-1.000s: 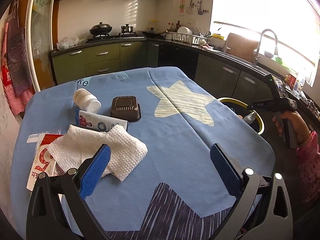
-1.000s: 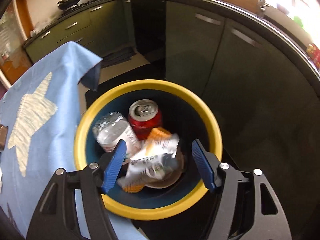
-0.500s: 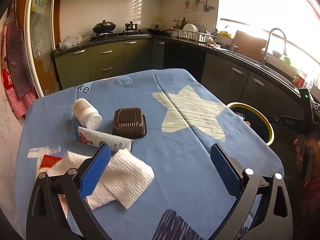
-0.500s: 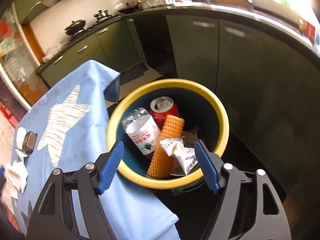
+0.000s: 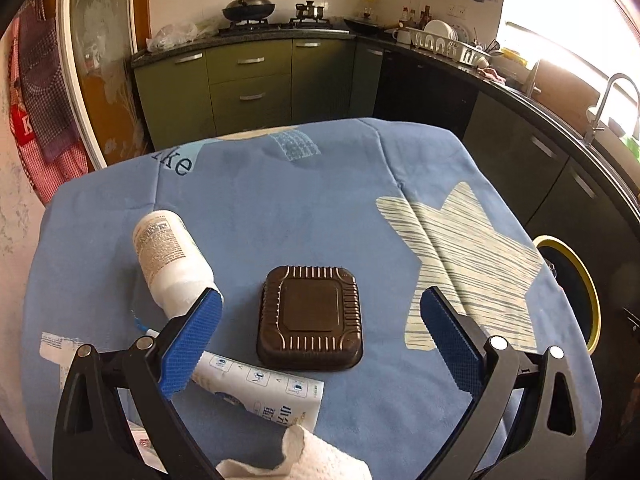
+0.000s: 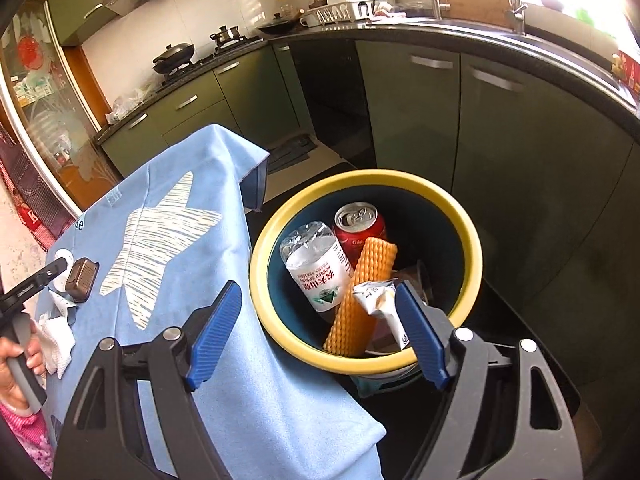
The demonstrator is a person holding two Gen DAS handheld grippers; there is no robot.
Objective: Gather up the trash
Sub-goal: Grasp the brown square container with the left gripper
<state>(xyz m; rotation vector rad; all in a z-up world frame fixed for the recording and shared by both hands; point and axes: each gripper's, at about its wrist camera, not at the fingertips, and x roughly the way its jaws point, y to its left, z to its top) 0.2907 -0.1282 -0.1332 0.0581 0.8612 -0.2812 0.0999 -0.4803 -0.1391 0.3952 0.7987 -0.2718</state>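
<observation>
On the blue star-print tablecloth (image 5: 320, 208) we held our left gripper (image 5: 320, 340) spread, empty, over a brown ribbed container (image 5: 310, 318). Our right gripper (image 6: 318, 328), released and empty, hung above the yellow-rimmed bin (image 6: 472, 248).

On the table (image 5: 304, 208): one white bottle (image 5: 170, 258), one brown tray (image 5: 310, 318), one carton (image 5: 260, 388), one paper towel (image 5: 304, 460). In the one bin (image 6: 464, 224): one plastic bottle (image 6: 320, 268), one red can (image 6: 360, 226), one orange sleeve (image 6: 360, 296), one wrapper (image 6: 380, 302).
</observation>
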